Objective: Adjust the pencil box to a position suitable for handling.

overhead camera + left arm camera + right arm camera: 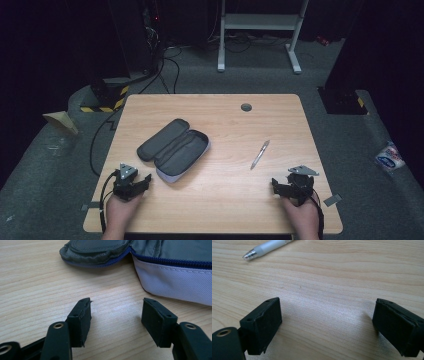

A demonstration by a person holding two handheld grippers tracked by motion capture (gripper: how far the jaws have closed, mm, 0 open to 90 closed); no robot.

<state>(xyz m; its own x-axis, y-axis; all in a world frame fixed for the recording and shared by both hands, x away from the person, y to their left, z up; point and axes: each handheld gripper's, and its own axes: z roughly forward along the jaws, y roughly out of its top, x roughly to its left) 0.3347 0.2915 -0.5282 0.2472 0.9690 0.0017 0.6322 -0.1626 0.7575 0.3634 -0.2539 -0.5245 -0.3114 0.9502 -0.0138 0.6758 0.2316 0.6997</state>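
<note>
Both grippers' fingers (81, 322) stood wide open, empty; the pen (260, 154), right of the pencil case (175, 148), looked light and slippery, best pinched mid-barrel.

Your table (220, 190) is pale wood-grain laminate, smooth with a soft sheen. The pencil case (175, 148) is woven cloth: matt grey fabric inside and on the lid, a lighter lilac-grey weave on the outer wall, and a blue zip along the edge. The pen (260, 154) looks like frosted white plastic with a shiny metal tip. Your left hand-held gripper (116, 315) has matt black plastic jaws with ribbed pads.
</note>
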